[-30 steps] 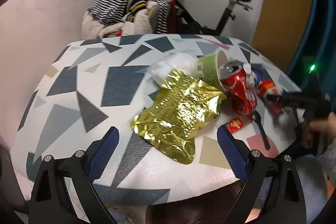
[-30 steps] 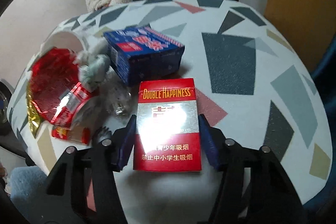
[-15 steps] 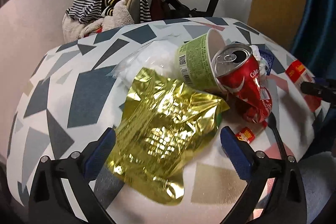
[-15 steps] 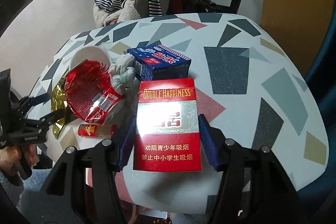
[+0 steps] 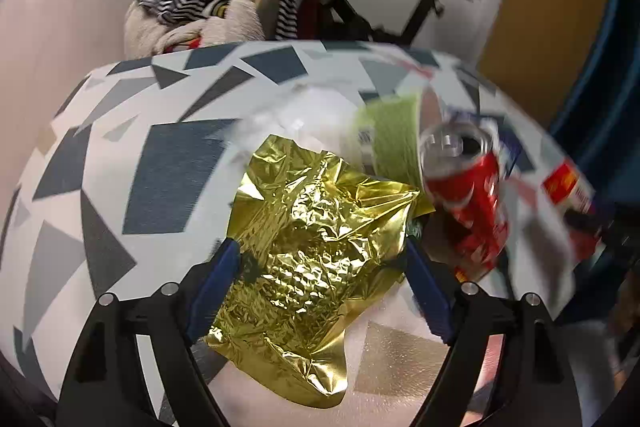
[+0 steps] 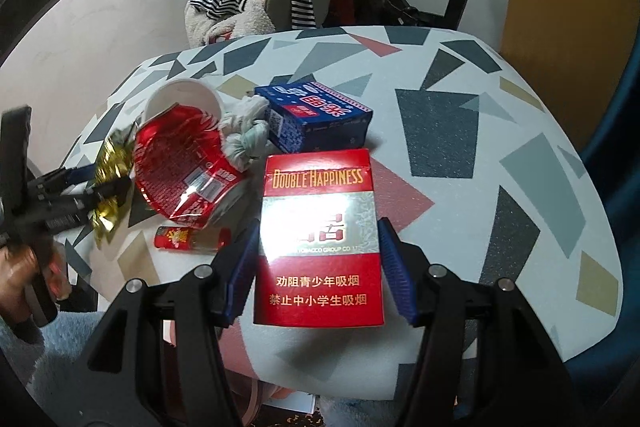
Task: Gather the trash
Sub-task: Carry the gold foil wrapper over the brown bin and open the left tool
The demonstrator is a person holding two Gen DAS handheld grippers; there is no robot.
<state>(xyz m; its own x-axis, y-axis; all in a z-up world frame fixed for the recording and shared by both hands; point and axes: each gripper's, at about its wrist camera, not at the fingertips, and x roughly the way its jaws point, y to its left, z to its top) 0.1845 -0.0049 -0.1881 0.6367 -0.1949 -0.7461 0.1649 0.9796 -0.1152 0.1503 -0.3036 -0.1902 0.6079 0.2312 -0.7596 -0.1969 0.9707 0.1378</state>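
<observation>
The gold foil bag [image 5: 316, 259] is lying crumpled on the patterned table [image 5: 168, 167], at the near side of the trash pile, and it is sitting between the pads of the left gripper [image 5: 320, 271]. The jaws have just been closing on it; the pads are reaching the bag's edges, but a firm clamp is not yet evident. The red cigarette pack [image 6: 320, 239] is being held flat between the pads of the right gripper [image 6: 318, 259], above the table's front edge.

Risks from this position:

- The foil is slick and crushes easily. If the jaws are catching only a loose fold, the bag is likely to slide out on lifting.
- The bag's far corner is lying against the red can [image 5: 472, 203] and the green cup [image 5: 392, 143]. Dragging the bag sideways is likely to roll the can toward the table edge.
- The pack is being gripped on its narrow sides only. Tilting the right gripper further could let it slip out forward.
- The small red lighter [image 6: 188, 239] is lying near the front edge, beside the can; a knock from either gripper could push it off.
</observation>
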